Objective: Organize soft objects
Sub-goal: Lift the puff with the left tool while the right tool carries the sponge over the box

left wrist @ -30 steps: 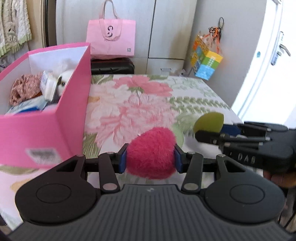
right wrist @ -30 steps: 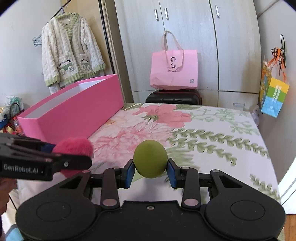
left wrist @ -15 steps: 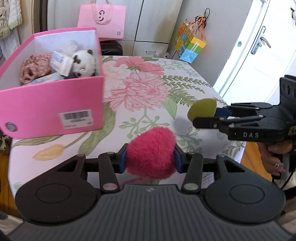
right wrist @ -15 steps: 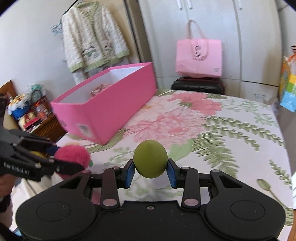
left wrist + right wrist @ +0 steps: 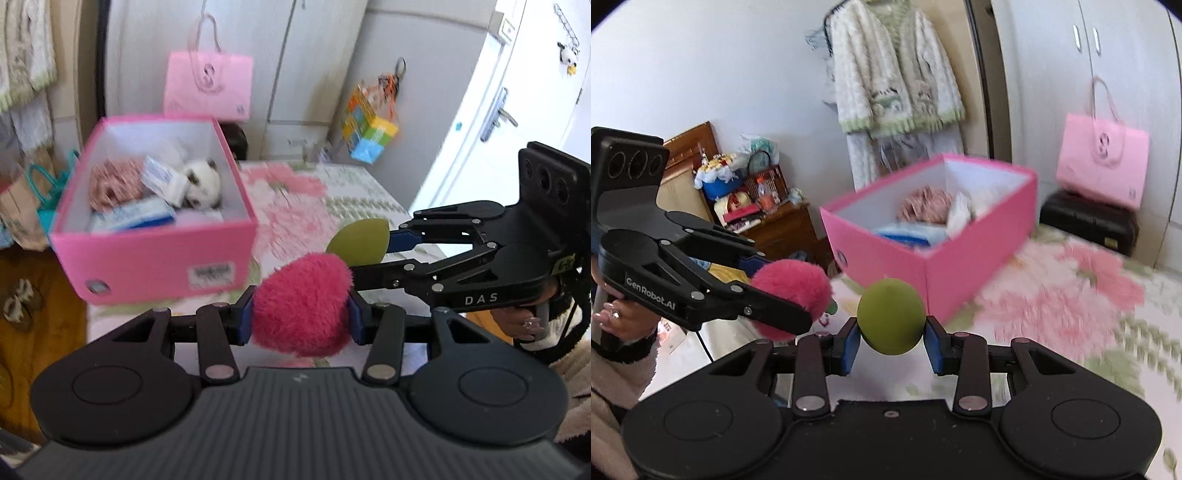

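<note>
My left gripper (image 5: 301, 319) is shut on a fluffy pink pompom (image 5: 301, 302), held in the air near the front edge of the flowered table. My right gripper (image 5: 890, 341) is shut on an olive green sponge ball (image 5: 890, 317). In the left wrist view the right gripper (image 5: 373, 243) holds the green ball (image 5: 358, 242) just behind the pompom. In the right wrist view the left gripper (image 5: 786, 291) and pompom (image 5: 792, 291) sit to the left of the ball. An open pink box (image 5: 155, 273) holds a plush panda (image 5: 201, 182), a pinkish scrunchie (image 5: 114, 181) and packets.
The box (image 5: 979, 254) stands on the flowered tablecloth (image 5: 1071, 295), near its left edge. A pink bag (image 5: 208, 86) rests on a black case by the cabinets. A colourful bag (image 5: 369, 133) hangs at right. A wooden side table (image 5: 775, 225) with clutter stands left.
Both grippers have risen and turned left toward the pink box, each keeping its object. The box interior now shows from above, and the grippers are closer together.
</note>
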Tool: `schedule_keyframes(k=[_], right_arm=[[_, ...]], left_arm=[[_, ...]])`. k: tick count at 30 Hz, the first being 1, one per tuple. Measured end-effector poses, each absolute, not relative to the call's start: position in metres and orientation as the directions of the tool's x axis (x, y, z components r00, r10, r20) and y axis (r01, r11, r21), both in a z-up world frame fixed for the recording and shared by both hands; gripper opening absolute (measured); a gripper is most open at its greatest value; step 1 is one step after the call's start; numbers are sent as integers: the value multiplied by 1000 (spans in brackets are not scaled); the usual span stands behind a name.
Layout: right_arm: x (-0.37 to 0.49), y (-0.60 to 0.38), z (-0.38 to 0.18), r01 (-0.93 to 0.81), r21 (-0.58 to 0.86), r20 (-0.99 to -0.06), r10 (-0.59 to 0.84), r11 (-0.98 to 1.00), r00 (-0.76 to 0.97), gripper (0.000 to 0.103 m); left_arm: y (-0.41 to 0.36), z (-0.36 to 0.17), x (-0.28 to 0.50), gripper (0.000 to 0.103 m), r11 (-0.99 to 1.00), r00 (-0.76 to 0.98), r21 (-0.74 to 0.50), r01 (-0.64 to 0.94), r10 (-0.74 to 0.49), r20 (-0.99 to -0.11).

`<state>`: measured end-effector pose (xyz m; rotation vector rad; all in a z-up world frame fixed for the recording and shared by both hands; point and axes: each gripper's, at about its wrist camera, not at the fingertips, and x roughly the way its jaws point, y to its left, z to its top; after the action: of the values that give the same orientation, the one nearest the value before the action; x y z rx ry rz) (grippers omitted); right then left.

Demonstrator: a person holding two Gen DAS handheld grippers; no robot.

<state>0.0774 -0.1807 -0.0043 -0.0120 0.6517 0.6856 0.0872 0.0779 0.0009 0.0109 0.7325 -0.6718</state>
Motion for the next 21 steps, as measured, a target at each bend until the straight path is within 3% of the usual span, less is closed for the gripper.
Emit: schedule_keyframes(k=[9, 14, 21], right_arm=[[116, -154, 21, -619, 134, -494, 594, 774, 635, 43], [158, -144, 27, -552, 100, -459, 531, 828, 712, 43], [226, -135, 27, -541, 127, -479, 529, 831, 701, 43]], left_arm=[[101, 28, 125, 47, 845, 668, -218, 489, -523, -530], [103, 35, 154, 47, 860, 710, -214, 464, -505, -490], [103, 25, 222, 47, 913, 749, -160, 375, -400, -528]])
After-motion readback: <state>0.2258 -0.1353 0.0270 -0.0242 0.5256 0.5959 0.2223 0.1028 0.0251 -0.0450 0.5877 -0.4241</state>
